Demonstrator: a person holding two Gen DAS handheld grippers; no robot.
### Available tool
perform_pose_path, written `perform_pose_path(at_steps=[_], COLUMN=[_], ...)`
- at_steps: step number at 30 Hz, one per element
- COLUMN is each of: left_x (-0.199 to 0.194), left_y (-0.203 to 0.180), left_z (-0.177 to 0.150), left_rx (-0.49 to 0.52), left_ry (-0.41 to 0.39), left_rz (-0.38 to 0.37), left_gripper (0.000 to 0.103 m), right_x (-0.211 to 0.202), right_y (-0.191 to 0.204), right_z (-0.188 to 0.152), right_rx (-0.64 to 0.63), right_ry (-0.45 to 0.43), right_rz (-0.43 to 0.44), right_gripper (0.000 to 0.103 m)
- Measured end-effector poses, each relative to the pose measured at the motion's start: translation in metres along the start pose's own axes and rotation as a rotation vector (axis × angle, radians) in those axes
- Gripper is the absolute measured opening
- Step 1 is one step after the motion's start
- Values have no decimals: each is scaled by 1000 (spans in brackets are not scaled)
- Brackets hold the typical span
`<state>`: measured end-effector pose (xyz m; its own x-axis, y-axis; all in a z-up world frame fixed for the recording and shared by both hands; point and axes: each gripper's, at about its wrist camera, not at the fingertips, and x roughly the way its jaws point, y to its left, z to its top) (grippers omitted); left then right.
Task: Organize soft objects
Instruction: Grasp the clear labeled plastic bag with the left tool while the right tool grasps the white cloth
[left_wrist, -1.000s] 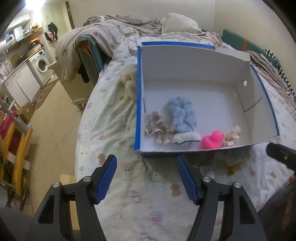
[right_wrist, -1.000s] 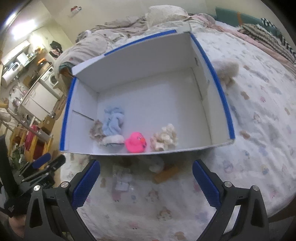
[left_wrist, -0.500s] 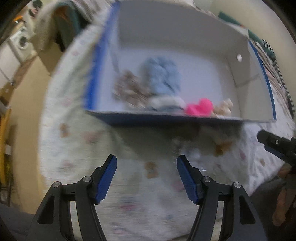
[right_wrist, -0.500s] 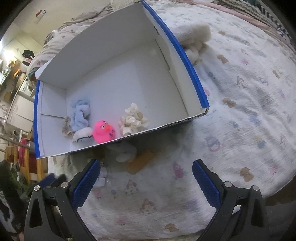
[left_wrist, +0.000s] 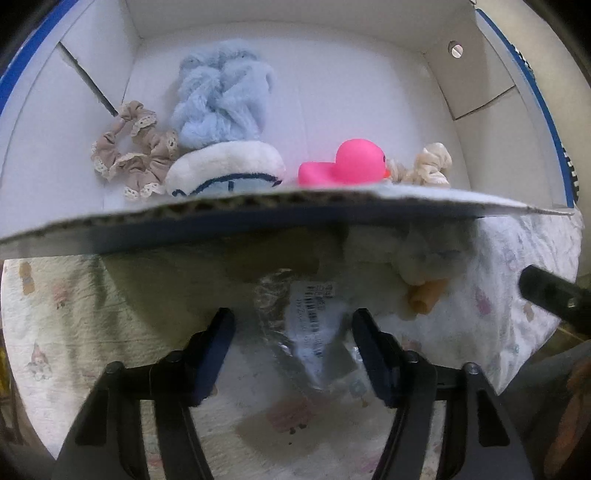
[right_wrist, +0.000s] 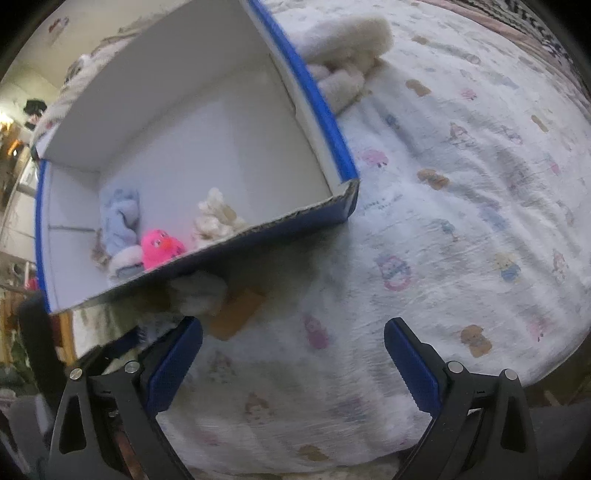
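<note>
A white cardboard box with blue edges (left_wrist: 258, 218) (right_wrist: 310, 96) lies on the bed. It holds a fluffy blue item (left_wrist: 221, 92) (right_wrist: 120, 218), a beige scrunchie (left_wrist: 129, 162), a white plush piece (left_wrist: 225, 170), a pink rubber duck (left_wrist: 347, 164) (right_wrist: 160, 247) and a cream scrunchie (left_wrist: 432, 166) (right_wrist: 216, 218). In front of the box lie a clear plastic packet with a label (left_wrist: 310, 325), a fluffy white item (left_wrist: 417, 258) (right_wrist: 199, 291) and a tan piece (left_wrist: 424, 295) (right_wrist: 240, 310). My left gripper (left_wrist: 293, 354) is open, low over the packet. My right gripper (right_wrist: 293, 362) is open over the sheet.
A cream plush (right_wrist: 347, 48) lies on the bed beyond the box's right wall. The bed has a white printed sheet (right_wrist: 461, 184). The right gripper's tip shows at the right edge of the left wrist view (left_wrist: 550, 295). A room with furniture lies to the left.
My left gripper has moved forward and down, close to the box's front wall and over the packet. My right gripper has moved lower and to the right.
</note>
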<state>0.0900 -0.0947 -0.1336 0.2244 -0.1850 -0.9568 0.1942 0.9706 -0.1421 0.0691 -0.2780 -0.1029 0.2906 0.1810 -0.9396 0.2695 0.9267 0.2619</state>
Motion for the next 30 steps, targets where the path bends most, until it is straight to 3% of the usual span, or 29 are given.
perform_pose_path(at_steps=[3,5,7,11,19,21,22,23,26,30], left_x=[-3,-4,-7,-23,-73,-82,-84,-84,-82,-75], left_y=[-1,-3,-3,11,61,69,73,76,85,78], left_z=[-3,-6,-9,-17,-36,-32,-32,-33,-36,-30], left_rx=[12,34,44,20,-76,-89,-99,-105,-122,-132], left_ry=[9,21,28,23,-81,-102,-103,-100,-90,-87], left_rz=[-19,-20,-36,-47,38,54,51,52,65,86], left_gripper=[27,25,22,21,21,21,21,21,21,21], right_x=[13,24,35,39,32,38,43,48,52,35], right_y=[16,26,35,50,93,102,108,110,111,99], right_z=[-1,-2,-3,0,-1,-1,-1,-2,-2,-8], right_rx=[-98,-151,-196,-245,-376,-403,-412,-422,-430,-367], right_ry=[23,47,71,49,-32,-21,-8,14,18,-16], right_rz=[-26,-19,-39,-41,-25,-10,-8,-13,-57,33], right_gripper=[101,84,77,76,76,66,42,26,12,10])
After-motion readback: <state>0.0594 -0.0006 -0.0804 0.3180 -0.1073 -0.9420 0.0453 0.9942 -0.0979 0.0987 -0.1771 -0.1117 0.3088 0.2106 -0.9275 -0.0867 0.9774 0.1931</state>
